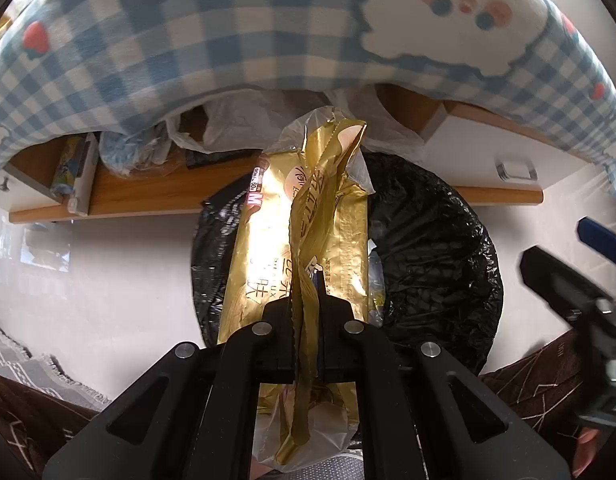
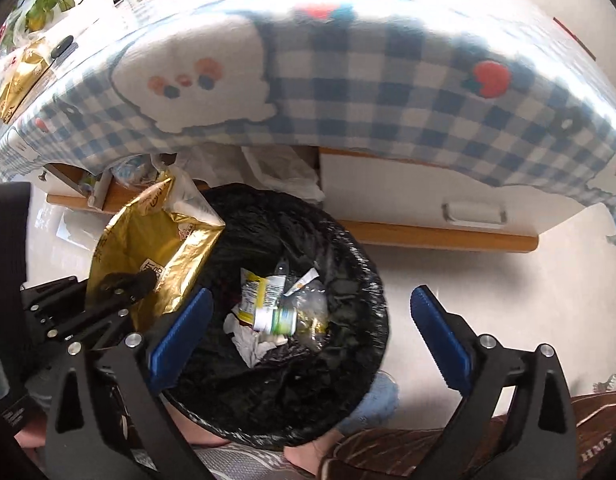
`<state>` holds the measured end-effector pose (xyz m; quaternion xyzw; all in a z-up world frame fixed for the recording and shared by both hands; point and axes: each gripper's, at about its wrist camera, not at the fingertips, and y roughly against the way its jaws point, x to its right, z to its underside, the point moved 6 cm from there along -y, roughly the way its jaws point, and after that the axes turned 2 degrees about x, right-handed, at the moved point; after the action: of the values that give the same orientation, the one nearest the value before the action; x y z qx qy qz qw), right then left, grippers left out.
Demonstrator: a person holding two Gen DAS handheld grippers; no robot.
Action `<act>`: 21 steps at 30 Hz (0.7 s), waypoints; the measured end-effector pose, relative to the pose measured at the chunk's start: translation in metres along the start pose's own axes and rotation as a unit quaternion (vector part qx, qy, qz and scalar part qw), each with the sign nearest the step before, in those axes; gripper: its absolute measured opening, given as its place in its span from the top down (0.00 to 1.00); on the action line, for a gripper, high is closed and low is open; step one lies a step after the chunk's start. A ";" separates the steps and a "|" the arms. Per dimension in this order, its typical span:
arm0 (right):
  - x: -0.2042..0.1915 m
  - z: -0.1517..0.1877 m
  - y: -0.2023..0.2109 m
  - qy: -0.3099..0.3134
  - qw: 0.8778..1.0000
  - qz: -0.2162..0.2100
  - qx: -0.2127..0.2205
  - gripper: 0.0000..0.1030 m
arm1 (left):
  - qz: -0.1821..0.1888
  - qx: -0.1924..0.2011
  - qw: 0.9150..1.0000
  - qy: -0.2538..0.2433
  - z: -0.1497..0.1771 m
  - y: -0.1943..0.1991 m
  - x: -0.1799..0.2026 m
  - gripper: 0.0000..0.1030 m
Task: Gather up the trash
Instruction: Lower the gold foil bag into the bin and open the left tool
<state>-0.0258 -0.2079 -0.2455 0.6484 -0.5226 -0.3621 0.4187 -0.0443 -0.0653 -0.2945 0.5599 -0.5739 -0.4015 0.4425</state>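
Left gripper [image 1: 308, 320] pinching gold foil wrapper [image 1: 304, 240] at crimped seam, wrapper at left rim of black-lined trash bin [image 2: 347, 256]; right gripper [image 2: 308, 320] spread wide, empty, above bin; bottle [image 2: 276, 316], crumpled paper inside; checked tablecloth [image 2: 347, 80] behind

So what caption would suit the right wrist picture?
Open right gripper above the black-lined bin of trash, left gripper holding a gold wrapper alongside.

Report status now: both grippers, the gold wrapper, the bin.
Left gripper shut on gold wrapper, beside bin. Right gripper open, empty, over bin. Nothing blocking the drop.
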 end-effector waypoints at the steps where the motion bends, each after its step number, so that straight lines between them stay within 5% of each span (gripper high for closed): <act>1: 0.004 0.000 0.003 -0.001 1.000 0.003 0.003 0.08 | 0.000 -0.001 1.000 -0.003 0.001 -0.001 0.003 0.95; 13: 0.062 0.001 0.040 -0.052 0.998 0.018 0.023 0.08 | 0.007 0.017 0.999 -0.047 0.001 0.003 0.038 0.89; 18: 0.075 0.001 0.048 -0.071 0.997 0.020 0.033 0.08 | -0.001 0.045 0.998 -0.046 -0.006 0.018 0.037 0.45; 21: 0.077 -0.001 0.049 -0.076 0.996 0.024 0.042 0.08 | 0.004 0.060 0.998 -0.034 -0.013 0.031 0.031 0.32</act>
<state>-0.0283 -0.2887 -0.2028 0.6234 -0.5827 -0.3782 0.3588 -0.0405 -0.0946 -0.2593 0.5691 -0.6143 -0.3830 0.3899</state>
